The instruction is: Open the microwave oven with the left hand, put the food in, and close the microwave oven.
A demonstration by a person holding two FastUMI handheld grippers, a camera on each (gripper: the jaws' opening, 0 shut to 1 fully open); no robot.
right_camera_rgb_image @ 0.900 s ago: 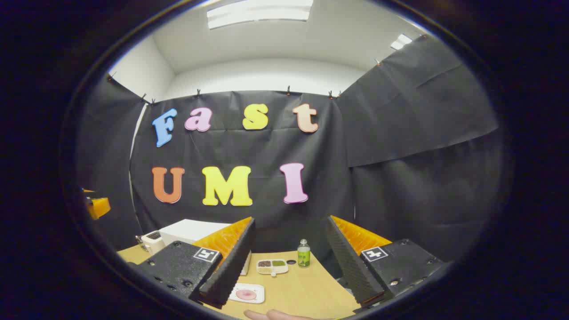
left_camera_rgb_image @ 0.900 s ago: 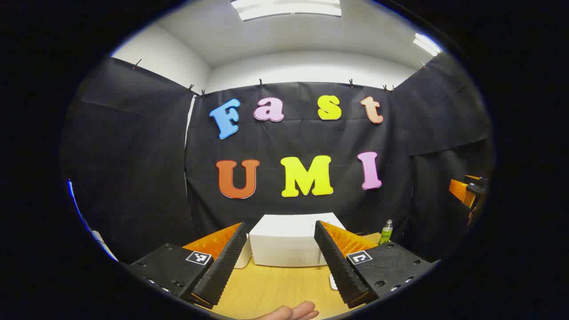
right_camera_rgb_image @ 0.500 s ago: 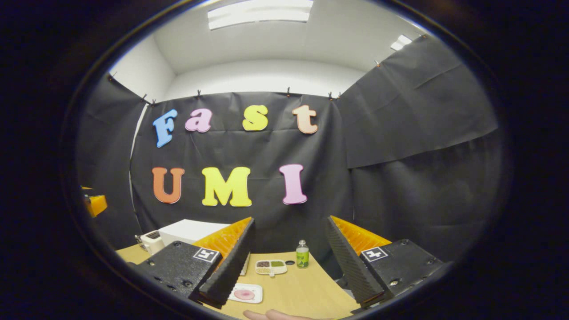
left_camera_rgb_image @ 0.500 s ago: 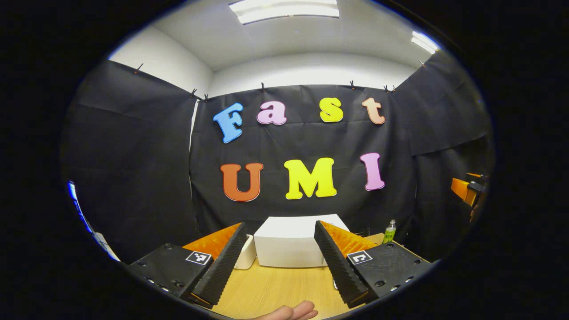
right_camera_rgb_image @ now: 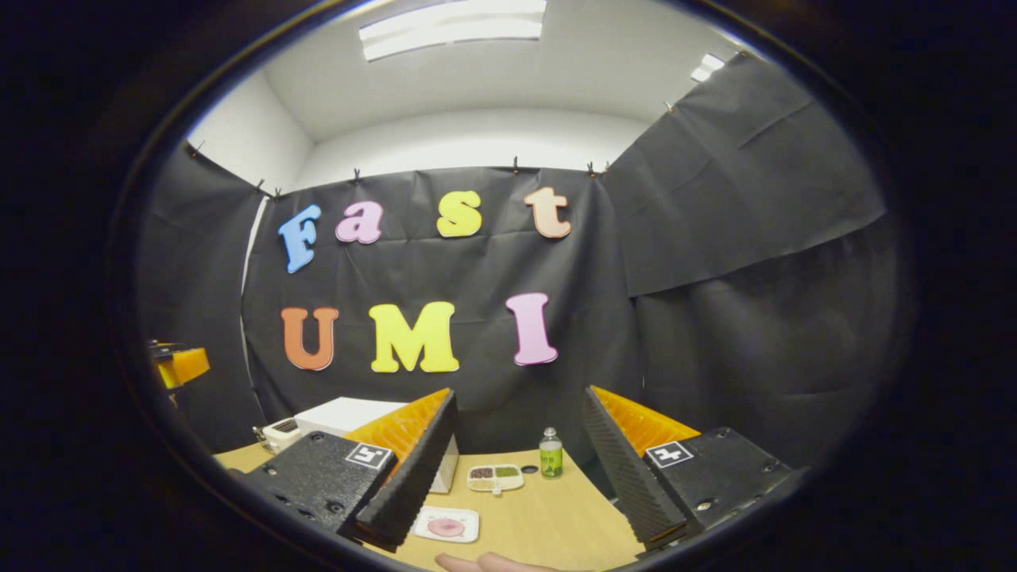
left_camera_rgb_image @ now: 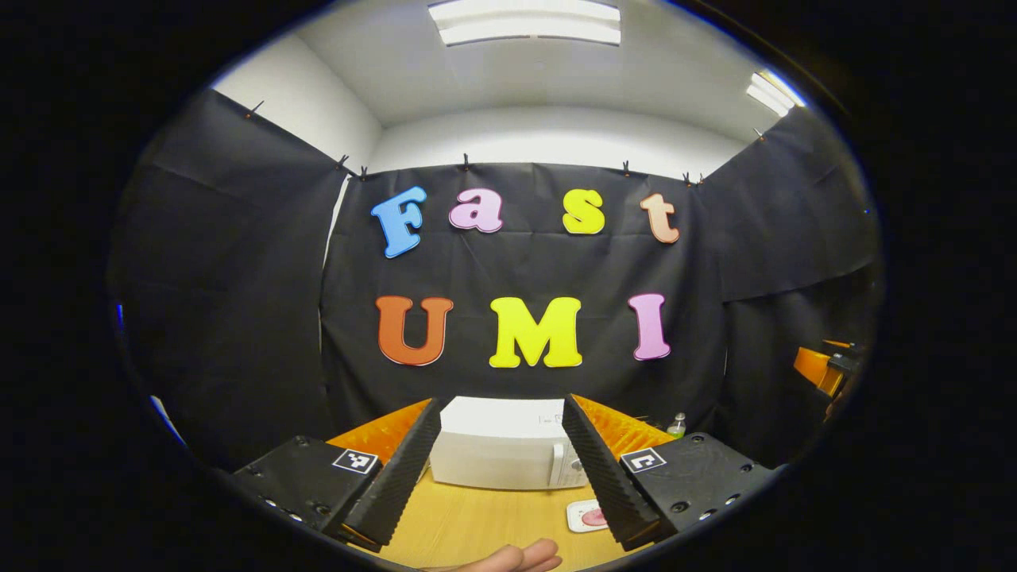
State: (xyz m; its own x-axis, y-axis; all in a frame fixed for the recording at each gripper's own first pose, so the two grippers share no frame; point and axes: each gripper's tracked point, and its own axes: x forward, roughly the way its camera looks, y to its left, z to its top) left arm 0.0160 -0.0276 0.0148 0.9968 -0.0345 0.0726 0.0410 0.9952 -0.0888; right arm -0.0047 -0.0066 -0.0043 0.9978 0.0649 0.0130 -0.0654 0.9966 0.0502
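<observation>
A white microwave (left_camera_rgb_image: 500,453) stands on the wooden table (left_camera_rgb_image: 477,520) with its door closed and its control panel on the right. My left gripper (left_camera_rgb_image: 500,409) is open and empty, held back from the microwave, which shows between its fingers. A white plate with pink food (left_camera_rgb_image: 586,516) lies in front of the microwave's right end. My right gripper (right_camera_rgb_image: 519,395) is also open and empty, above the table; the same plate (right_camera_rgb_image: 445,525) lies below its left finger. The microwave (right_camera_rgb_image: 342,415) sits to its left.
A compartment tray of food (right_camera_rgb_image: 494,477) and a green bottle (right_camera_rgb_image: 549,453) stand at the table's back right. A small white appliance (right_camera_rgb_image: 278,434) sits left of the microwave. A hand (left_camera_rgb_image: 508,558) shows at the bottom edge. The right gripper (left_camera_rgb_image: 822,368) shows at the far right.
The left gripper view has shifted: the microwave's front and control panel now show, and the plate has come into sight by the right finger. The right gripper has barely moved.
</observation>
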